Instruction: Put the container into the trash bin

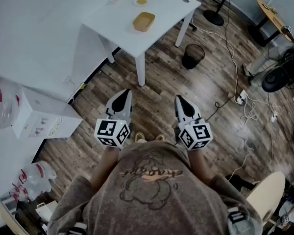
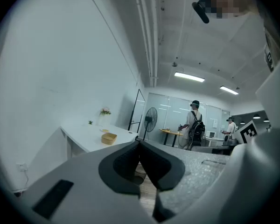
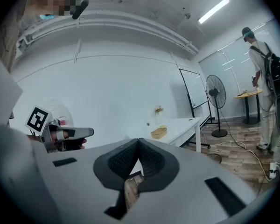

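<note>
Head view: container (image 1: 143, 21) on the table (image 1: 112, 22), well apart from left gripper (image 1: 126, 92) and right gripper (image 1: 179, 98), fingers (image 1: 120, 103) together, empty.

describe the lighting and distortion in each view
Head view: dim, even light, edges bowed, the tan shallow container on the white rectangular table sharp. Left gripper view: round fisheye, dark corners, ceiling strip light bright. Right gripper view: same fisheye, long ceiling light bright.

A shallow tan container (image 1: 143, 21) sits upright and open on the white counter (image 1: 167, 11). The black mesh trash bin (image 1: 193, 56) stands upright on the floor, near that counter's leg.
</note>
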